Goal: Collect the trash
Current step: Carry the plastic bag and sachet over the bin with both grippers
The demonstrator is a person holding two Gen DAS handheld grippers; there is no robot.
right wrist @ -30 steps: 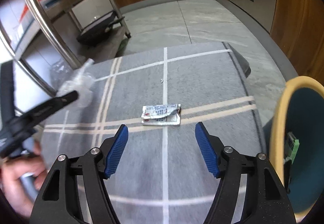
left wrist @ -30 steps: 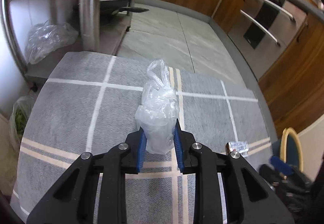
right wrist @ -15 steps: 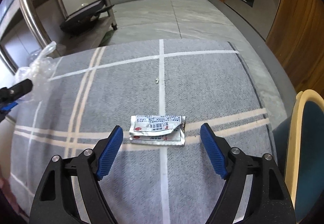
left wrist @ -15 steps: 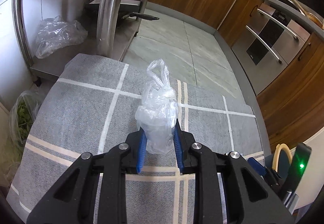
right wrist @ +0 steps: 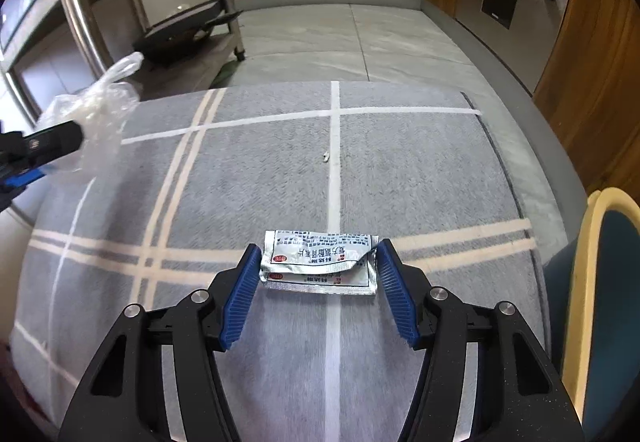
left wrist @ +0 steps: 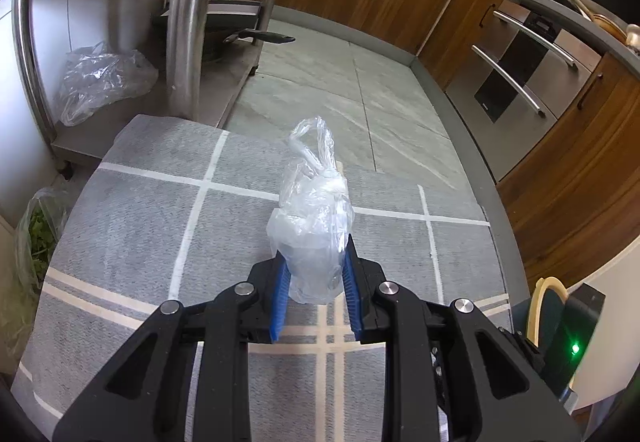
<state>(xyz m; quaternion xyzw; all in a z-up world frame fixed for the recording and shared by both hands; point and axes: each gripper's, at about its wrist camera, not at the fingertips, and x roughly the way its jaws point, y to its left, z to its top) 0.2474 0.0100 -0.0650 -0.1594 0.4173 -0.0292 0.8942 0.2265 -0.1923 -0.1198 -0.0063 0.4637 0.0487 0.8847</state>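
At frame centre, the left gripper (left wrist: 313, 273) is clamping a clear plastic bag (left wrist: 314, 218) above the grey tablecloth (left wrist: 132, 226). The right gripper (right wrist: 319, 266) is gaping wide, bracketing a foil sachet (right wrist: 320, 262) lying low in frame, holding nothing.

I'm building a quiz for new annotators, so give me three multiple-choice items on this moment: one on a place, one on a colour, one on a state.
1. Where does the silver foil sachet lie?
A. on the grey checked rug
B. on the stone floor
C. on the steel shelf

2. What colour are the right gripper pads?
A. red
B. blue
C. white

3. What is the left gripper doing?
A. hanging open and empty
B. resting shut on the rug
C. clamping a crumpled clear plastic bag

Answers: 1 A, the sachet lies flat across the rug's stripes; 2 B, both ribbed pads show blue; 3 C, the bag sits pinched between the jaws.
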